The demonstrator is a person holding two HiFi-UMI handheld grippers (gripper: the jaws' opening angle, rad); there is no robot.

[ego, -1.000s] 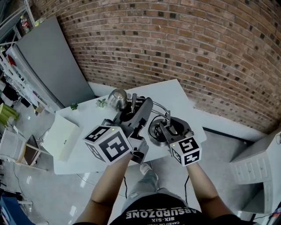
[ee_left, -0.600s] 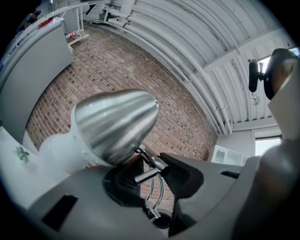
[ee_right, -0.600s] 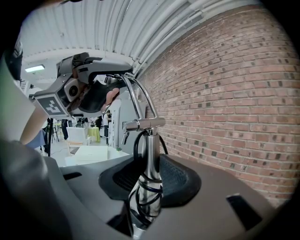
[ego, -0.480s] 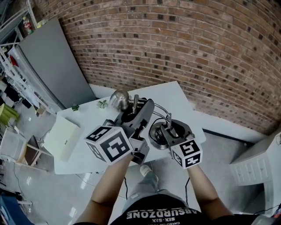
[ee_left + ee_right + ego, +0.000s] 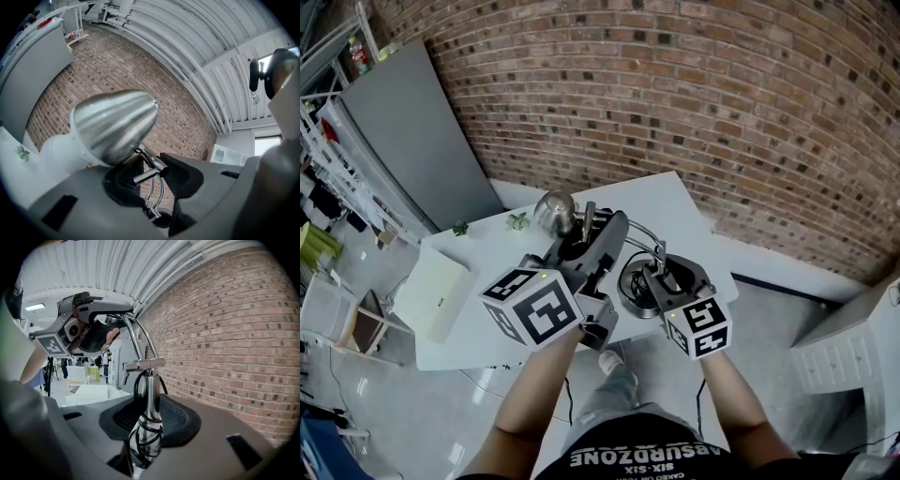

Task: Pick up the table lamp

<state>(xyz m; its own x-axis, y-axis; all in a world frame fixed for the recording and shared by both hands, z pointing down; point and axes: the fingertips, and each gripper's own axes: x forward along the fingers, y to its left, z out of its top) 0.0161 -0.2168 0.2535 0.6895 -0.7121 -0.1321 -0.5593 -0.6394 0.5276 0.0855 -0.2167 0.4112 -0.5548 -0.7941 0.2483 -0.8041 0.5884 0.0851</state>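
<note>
The table lamp has a brushed metal shade, thin curved chrome arms and a dark round base over the white table. My left gripper is shut on the lamp's neck joint just behind the shade. In the left gripper view the shade fills the middle and the joint rod sits between the pads of the left gripper. My right gripper is shut on the upright stem, which has black cable wound round it, near the base. Whether the base touches the table I cannot tell.
A flat white box lies on the table's left end. Two small green plants stand near its far edge. A grey panel leans at the left, a brick wall runs behind, and a white cabinet stands at the right.
</note>
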